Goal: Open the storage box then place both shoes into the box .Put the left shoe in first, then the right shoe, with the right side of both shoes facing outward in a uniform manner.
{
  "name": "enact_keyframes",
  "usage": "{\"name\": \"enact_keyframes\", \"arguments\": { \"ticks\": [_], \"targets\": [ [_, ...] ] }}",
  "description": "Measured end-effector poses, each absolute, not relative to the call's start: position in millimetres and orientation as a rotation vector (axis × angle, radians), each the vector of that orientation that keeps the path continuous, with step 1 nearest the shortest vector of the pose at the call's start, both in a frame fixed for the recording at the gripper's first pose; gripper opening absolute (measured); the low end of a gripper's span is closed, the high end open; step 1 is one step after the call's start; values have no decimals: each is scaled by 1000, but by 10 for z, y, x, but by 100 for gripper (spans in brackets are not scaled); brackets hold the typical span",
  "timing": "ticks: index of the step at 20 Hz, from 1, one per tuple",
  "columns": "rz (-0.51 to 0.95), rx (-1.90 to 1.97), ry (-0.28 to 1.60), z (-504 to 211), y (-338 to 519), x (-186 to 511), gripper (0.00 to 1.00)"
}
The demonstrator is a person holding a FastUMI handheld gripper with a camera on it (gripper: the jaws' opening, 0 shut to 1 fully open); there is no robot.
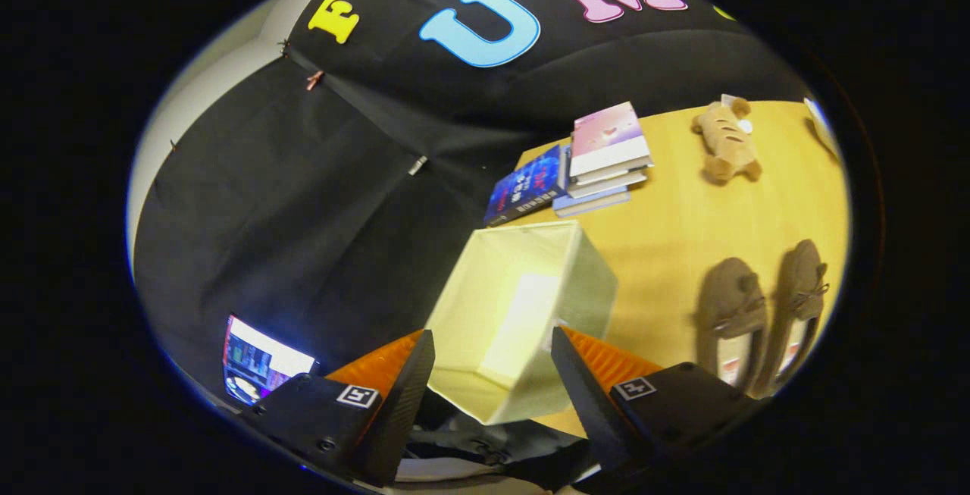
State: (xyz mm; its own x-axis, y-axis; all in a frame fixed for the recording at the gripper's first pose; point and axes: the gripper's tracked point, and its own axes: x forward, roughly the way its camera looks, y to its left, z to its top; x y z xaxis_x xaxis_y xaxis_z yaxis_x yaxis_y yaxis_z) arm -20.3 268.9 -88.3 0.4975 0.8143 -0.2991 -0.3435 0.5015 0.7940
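Two parted jaws flanking storage box (523, 313).

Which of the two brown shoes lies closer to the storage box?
The shoe next to the box; the other shoe lies beyond it. The open gripper frames the box.

- The storage box (523, 313) is seen in pale cream.
- Both shoes (761, 309) are shown in brown, with pale insoles.
- The surface (682, 230) is coloured light wood-yellow.
- A tan plush toy (726, 140) is seen near the far edge.
- The books (576, 165) are covered in dark blue and pink-white.
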Motion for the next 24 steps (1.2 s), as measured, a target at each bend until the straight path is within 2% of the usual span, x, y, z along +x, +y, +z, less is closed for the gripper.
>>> {"name": "enact_keyframes", "arguments": {
  "ticks": [7, 13, 17, 21, 24],
  "targets": [
    [610, 438, 827, -1908, 1905, -242, 96],
    [489, 279, 888, -2646, 1493, -29, 87],
    [435, 181, 929, -3016, 1372, 121, 85],
    [436, 202, 997, -3272, 1464, 182, 77],
    [409, 195, 1013, -3413, 1464, 264, 59]
  ]
}}
